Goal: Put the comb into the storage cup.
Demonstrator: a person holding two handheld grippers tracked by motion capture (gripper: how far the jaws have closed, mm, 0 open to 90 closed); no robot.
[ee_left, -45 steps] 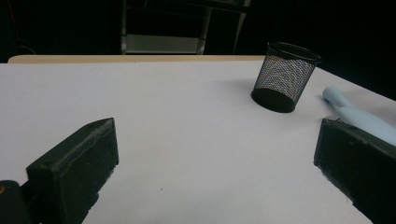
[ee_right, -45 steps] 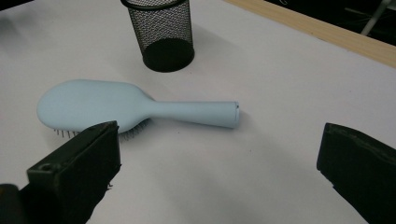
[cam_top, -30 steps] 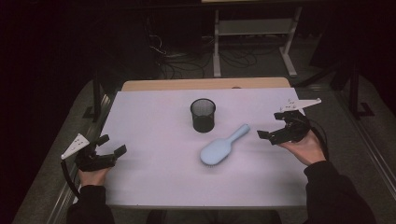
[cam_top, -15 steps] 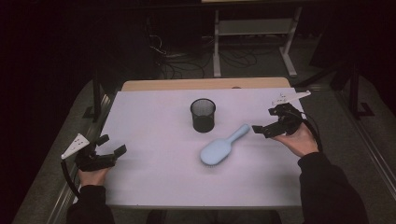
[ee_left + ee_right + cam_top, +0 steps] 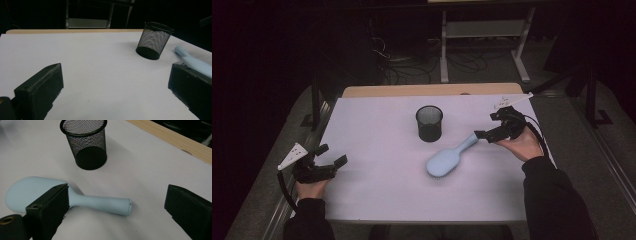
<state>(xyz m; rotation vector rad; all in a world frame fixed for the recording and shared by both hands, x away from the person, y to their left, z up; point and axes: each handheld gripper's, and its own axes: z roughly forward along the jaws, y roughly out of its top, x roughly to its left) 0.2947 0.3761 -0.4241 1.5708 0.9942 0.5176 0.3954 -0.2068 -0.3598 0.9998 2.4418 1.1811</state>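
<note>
A pale blue plastic hairbrush (image 5: pixel 451 156) is lying on the white table sheet (image 5: pixel 377 190), its broad head toward the person and its slim handle (image 5: pixel 105 204) pointing away toward the right gripper (image 5: pixel 490 131). That right gripper is sitting just at the handle's end, its jaws standing wide apart and having just been closing a little; in the right gripper view the handle is lying between them, untouched by either one. A black wire-mesh pen cup (image 5: pixel 429 123) is standing upright just beyond the brush, apart from it. The left gripper (image 5: pixel 334 159) is resting near the table's left edge, well away from the brush, its jaws gaping over bare sheet.
</note>
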